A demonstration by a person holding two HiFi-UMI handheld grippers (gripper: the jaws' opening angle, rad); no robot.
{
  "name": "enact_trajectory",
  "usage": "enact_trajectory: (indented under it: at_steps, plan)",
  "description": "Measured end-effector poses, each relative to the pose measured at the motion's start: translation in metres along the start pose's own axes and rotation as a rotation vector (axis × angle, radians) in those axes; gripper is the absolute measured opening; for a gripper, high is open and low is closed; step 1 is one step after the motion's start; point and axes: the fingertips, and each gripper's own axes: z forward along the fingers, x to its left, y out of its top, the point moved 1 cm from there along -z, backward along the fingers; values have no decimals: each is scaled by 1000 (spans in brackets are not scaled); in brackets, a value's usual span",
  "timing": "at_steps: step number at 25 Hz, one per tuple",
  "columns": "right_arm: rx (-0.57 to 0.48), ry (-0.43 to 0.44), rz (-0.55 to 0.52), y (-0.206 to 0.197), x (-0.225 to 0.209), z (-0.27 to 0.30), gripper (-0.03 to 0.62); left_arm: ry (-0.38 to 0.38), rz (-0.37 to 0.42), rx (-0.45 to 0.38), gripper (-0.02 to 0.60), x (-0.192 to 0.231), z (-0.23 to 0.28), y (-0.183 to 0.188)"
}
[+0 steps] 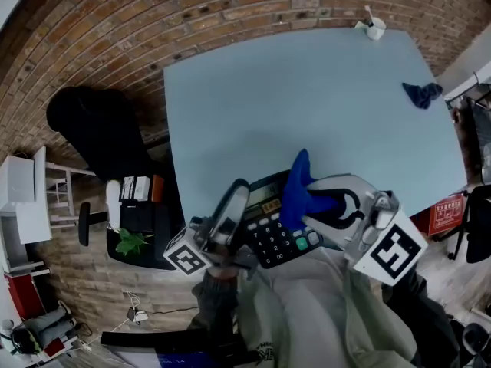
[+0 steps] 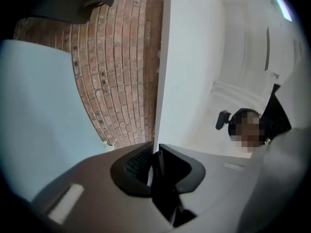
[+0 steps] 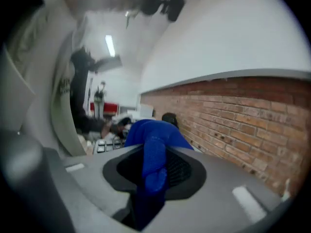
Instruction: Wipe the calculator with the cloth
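Over the near edge of the light-blue table [image 1: 307,98] a dark calculator [image 1: 278,236] is held up in the air. My left gripper [image 1: 234,217] is shut on its left edge; in the left gripper view that edge shows as a thin dark plate [image 2: 165,188] between the closed jaws of the gripper [image 2: 156,166]. My right gripper [image 1: 322,205] is shut on a blue cloth [image 1: 295,190] that drapes over the calculator's upper right part. In the right gripper view the cloth [image 3: 153,149] bulges out between the jaws of the gripper [image 3: 153,171], and calculator keys [image 3: 106,144] show at the left behind it.
A second blue cloth [image 1: 422,93] lies near the table's far right edge, and a small white object [image 1: 374,27] stands at its far corner. A black chair [image 1: 100,129] and a white shelf [image 1: 23,198] stand on the brick floor at the left.
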Motion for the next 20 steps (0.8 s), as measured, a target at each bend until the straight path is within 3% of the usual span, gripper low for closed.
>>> enact_trajectory:
  at_steps: [2, 3, 6, 8, 11, 13, 17, 20]
  plan:
    - [188, -11, -164, -15, 12, 21, 107, 57, 65, 32, 40, 3, 4, -7]
    - [234, 8, -232, -15, 22, 30, 107, 74, 84, 46, 40, 4, 5, -11]
    - [212, 121, -334, -2, 61, 47, 107, 87, 62, 45, 40, 11, 2, -16]
    - [180, 190, -336, 5, 81, 49, 107, 84, 26, 11, 40, 16, -5, -12]
    - [187, 230, -278, -2, 83, 39, 107, 95, 35, -25, 40, 18, -12, -5]
    - [213, 194, -205, -15, 65, 27, 107, 107, 58, -28, 40, 18, -15, -1]
    - [288, 14, -112, -43, 15, 9, 107, 112, 72, -46, 41, 20, -18, 7]
    - [292, 16, -140, -37, 23, 13, 107, 114, 75, -49, 40, 21, -17, 8]
